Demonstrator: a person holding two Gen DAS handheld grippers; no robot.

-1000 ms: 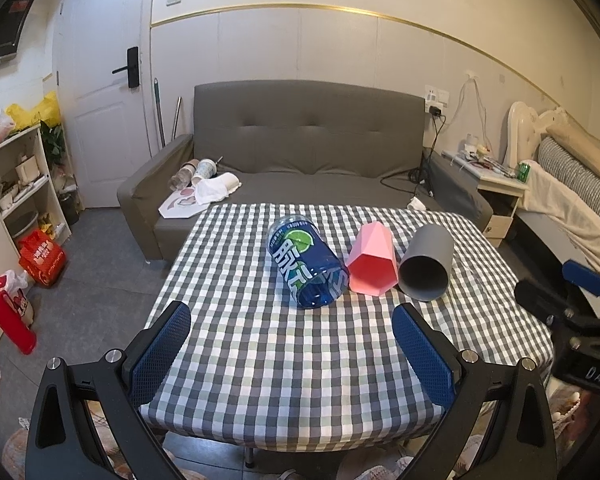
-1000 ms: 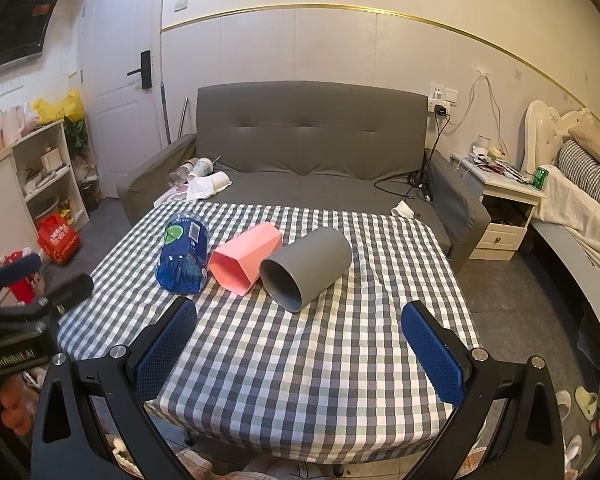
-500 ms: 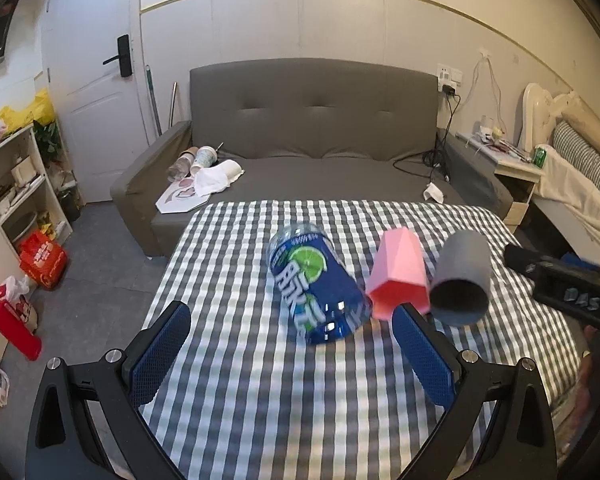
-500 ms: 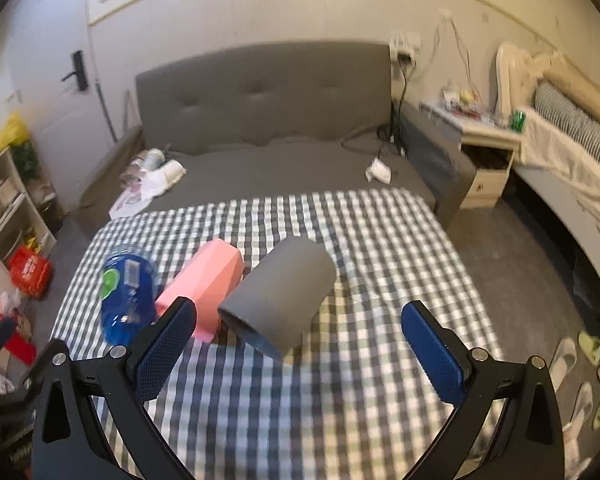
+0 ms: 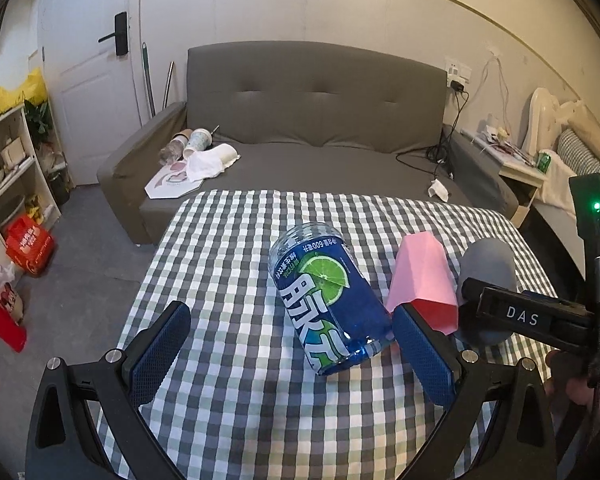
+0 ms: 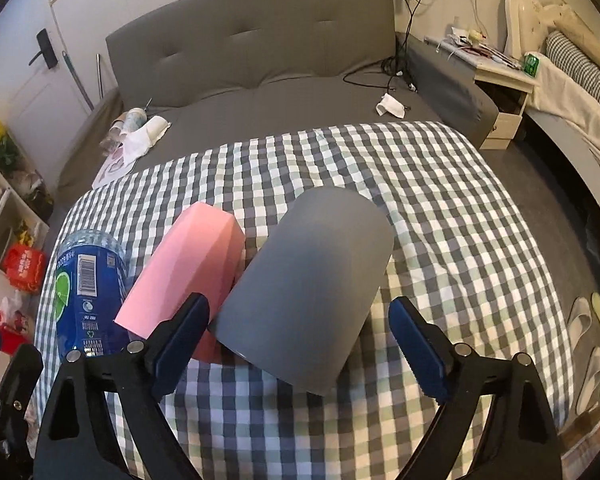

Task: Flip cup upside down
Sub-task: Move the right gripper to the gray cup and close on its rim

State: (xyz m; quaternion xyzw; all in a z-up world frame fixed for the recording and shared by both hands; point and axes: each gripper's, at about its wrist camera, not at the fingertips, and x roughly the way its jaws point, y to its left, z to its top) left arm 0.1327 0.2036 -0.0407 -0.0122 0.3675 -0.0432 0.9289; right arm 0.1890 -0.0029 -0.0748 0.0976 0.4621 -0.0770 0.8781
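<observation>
On the checked tablecloth (image 6: 440, 184) three things lie on their sides: blue bottle (image 5: 330, 300) left, pink cup (image 6: 184, 276) in the middle, grey cup (image 6: 312, 292) right (touching the pink one). Left gripper (image 5: 288, 354) wide apart, holding nothing; right gripper (image 6: 300, 344) wide too, straddling the grey cup's near end

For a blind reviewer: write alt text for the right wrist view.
The open right gripper straddles the near end of a grey cup lying on its side on a checked tablecloth. A pink faceted cup and a blue bottle-cut cup lie on their sides to its left, with a grey sofa behind the table.
</observation>
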